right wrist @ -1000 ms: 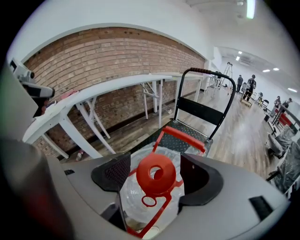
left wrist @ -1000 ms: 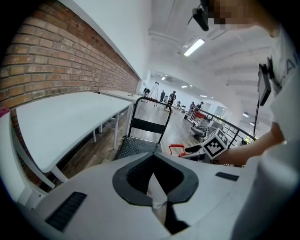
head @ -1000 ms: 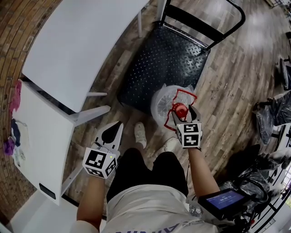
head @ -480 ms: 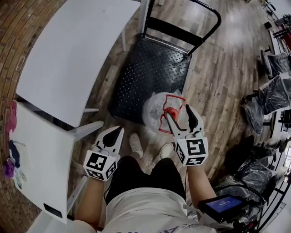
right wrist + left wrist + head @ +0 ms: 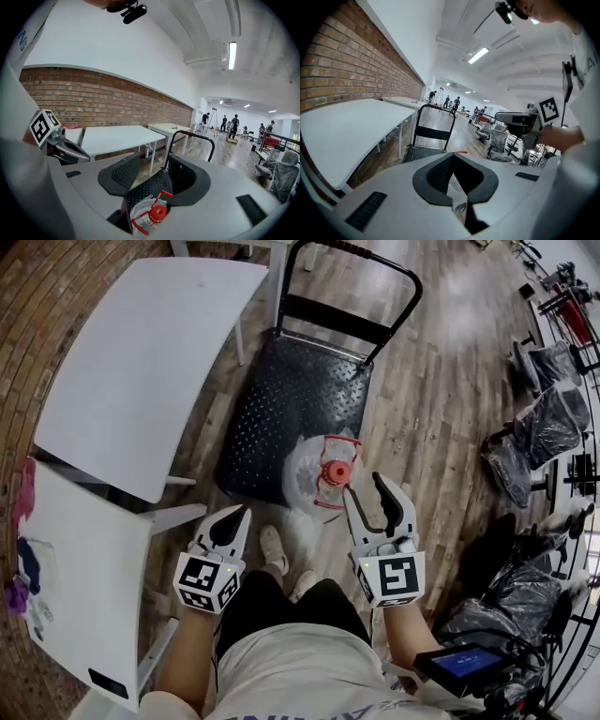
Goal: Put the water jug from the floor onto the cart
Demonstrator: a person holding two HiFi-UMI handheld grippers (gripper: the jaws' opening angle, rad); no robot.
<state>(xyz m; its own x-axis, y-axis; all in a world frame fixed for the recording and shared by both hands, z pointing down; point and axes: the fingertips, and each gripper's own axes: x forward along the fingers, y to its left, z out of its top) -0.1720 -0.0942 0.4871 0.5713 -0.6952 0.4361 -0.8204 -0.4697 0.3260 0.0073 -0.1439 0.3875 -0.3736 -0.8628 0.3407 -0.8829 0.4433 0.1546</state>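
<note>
right tongs (image 5: 364, 487) risen above jug (image 5: 322, 474), closing empty

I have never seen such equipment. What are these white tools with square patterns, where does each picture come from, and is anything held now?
A person holds a tool with jaws in each hand. One picture is from a head camera looking down; two are from cameras on the tools. The left gripper is shut and empty. The right gripper has its jaws apart; they have just been closing, with nothing between them. The water jug stands free at the near corner of the black cart, beside a white table.
</note>
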